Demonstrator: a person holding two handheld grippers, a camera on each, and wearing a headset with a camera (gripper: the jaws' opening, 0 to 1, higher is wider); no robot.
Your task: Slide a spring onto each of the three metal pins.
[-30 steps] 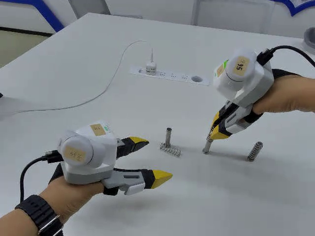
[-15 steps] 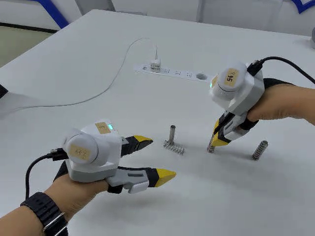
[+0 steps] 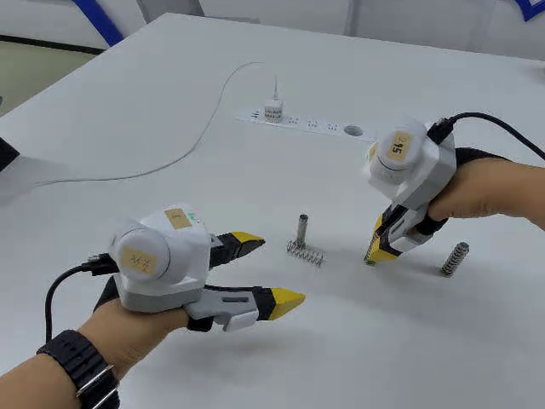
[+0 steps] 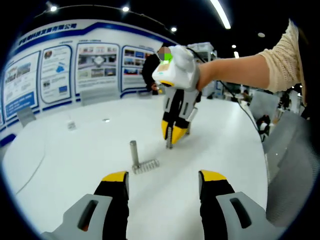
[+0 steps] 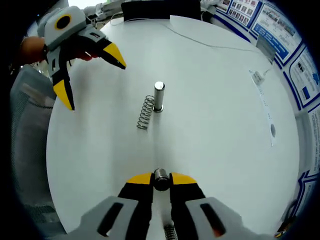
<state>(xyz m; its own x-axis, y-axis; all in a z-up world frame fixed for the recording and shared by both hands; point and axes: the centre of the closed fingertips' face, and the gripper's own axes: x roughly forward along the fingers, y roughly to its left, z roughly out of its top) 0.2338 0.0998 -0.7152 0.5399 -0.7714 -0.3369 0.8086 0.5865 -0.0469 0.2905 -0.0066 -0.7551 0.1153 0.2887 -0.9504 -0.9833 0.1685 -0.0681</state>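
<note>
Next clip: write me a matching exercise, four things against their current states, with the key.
Things:
1. left gripper
2. right gripper
3. loose spring
4. bare pin

States:
A. standing upright, no spring on it
B. open, holding nothing
C. lying flat beside the bare pin
D. shut on the held pin

Pairs: 1-B, 2-D, 3-C, 4-A

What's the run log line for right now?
left gripper open | right gripper shut on held pin | bare pin upright | loose spring lying beside it
</note>
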